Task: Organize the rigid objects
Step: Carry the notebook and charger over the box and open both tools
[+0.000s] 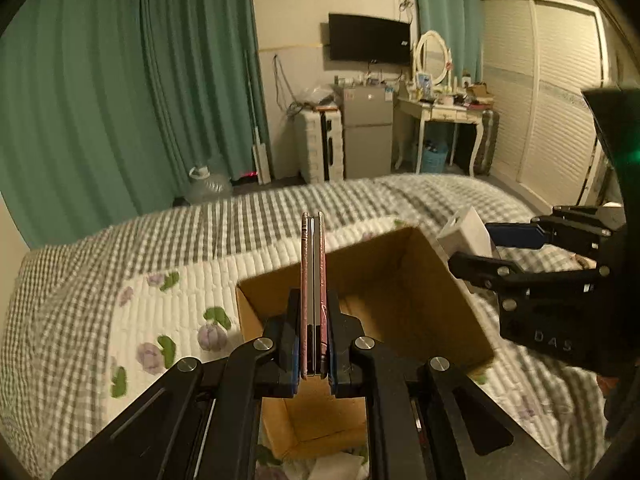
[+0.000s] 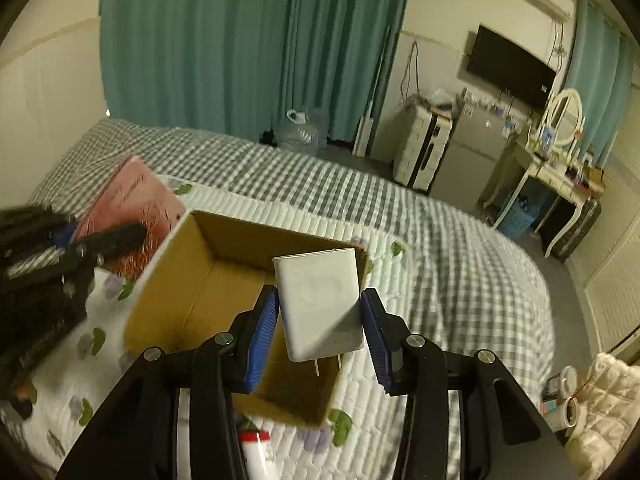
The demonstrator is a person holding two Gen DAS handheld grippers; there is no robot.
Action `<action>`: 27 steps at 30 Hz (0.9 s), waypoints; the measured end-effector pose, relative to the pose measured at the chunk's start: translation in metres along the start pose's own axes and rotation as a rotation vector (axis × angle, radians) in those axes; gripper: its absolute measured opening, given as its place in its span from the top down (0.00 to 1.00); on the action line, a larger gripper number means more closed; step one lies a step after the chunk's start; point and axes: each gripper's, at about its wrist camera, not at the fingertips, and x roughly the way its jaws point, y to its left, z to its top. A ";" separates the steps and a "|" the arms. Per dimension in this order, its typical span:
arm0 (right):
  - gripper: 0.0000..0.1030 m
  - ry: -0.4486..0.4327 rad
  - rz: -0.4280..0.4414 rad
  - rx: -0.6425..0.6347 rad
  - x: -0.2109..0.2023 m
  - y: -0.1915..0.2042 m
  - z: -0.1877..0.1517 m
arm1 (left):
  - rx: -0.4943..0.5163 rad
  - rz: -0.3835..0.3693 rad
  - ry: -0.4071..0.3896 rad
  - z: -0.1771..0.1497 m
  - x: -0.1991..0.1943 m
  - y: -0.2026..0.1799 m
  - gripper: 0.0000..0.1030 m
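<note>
Both grippers carry loads above an open brown cardboard box (image 1: 384, 280) that stands on a bed covered by a grey-and-white checked quilt with a floral panel (image 1: 168, 256). The left gripper (image 1: 314, 344) has its jaws clamped on a thin pink-covered book (image 1: 313, 280), held edge-on and upright over the near wall of the box. The right gripper (image 2: 320, 320) holds a white rectangular plug-in charger block (image 2: 320, 300) above the box's far corner; its blue pads (image 2: 264, 328) stand on either side of the block, though on the right the contact looks slight, so the jaws appear either lightly closed on it or beginning to let go. Two metal prongs show at the block's lower edge.

The step in hand appears to be the deposit: each item is already lifted and poised over the container, whose floor looks bare where visible. The next move likely calls for lowering the charger inside the walls before releasing it, then tipping the book flat or sliding it down along a side wall. With both grippers crowding one opening, going one at a time would avoid a collision.
</note>
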 end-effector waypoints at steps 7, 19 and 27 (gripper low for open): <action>0.59 0.117 0.017 0.052 0.073 -0.001 -0.018 | -0.025 -0.008 0.125 -0.034 0.060 0.010 0.90; 0.46 0.085 0.033 0.111 0.071 -0.008 -0.021 | -0.014 -0.016 0.085 -0.034 0.042 0.011 0.33; 0.29 -0.022 -0.014 0.106 -0.009 0.002 -0.030 | -0.012 0.012 -0.011 -0.046 -0.041 0.014 0.00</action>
